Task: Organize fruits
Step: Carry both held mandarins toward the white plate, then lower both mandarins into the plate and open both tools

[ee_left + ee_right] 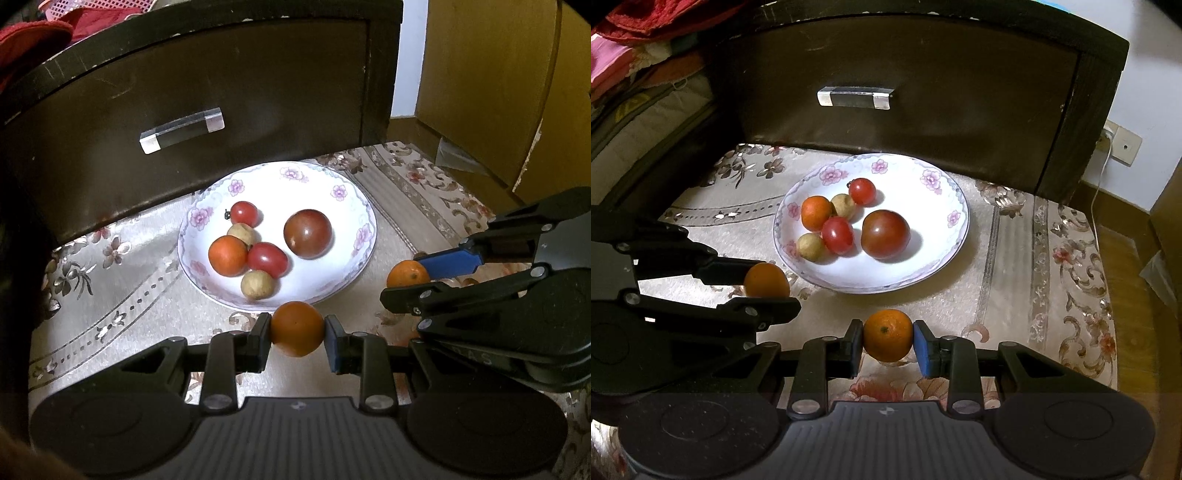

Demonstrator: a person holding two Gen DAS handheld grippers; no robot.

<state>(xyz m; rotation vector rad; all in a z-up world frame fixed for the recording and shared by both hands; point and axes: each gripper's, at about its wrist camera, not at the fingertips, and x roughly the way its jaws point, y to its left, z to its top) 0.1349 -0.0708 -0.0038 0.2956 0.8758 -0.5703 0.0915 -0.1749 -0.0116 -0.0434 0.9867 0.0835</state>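
Observation:
A white floral plate [325, 184] [923, 266] sits on the patterned cloth. It holds a large dark red tomato [307, 233] [885, 235], two cherry tomatoes [267, 259], a small orange [227, 256] and two tan longans [258, 284]. My left gripper [297, 330] [772, 287] is shut on a small orange [297, 325] [765, 278] just before the plate's near rim. My right gripper [888, 336] [406, 277] is shut on another small orange [888, 332] [406, 273], to the right of the left one and short of the plate.
A dark wooden drawer front [221, 85] [905, 66] with a clear handle [181, 130] rises right behind the plate. Brown cardboard [491, 81] stands at the right. A wall socket and white cable [1097, 192] are at the far right, and piled fabric [635, 74] lies at the left.

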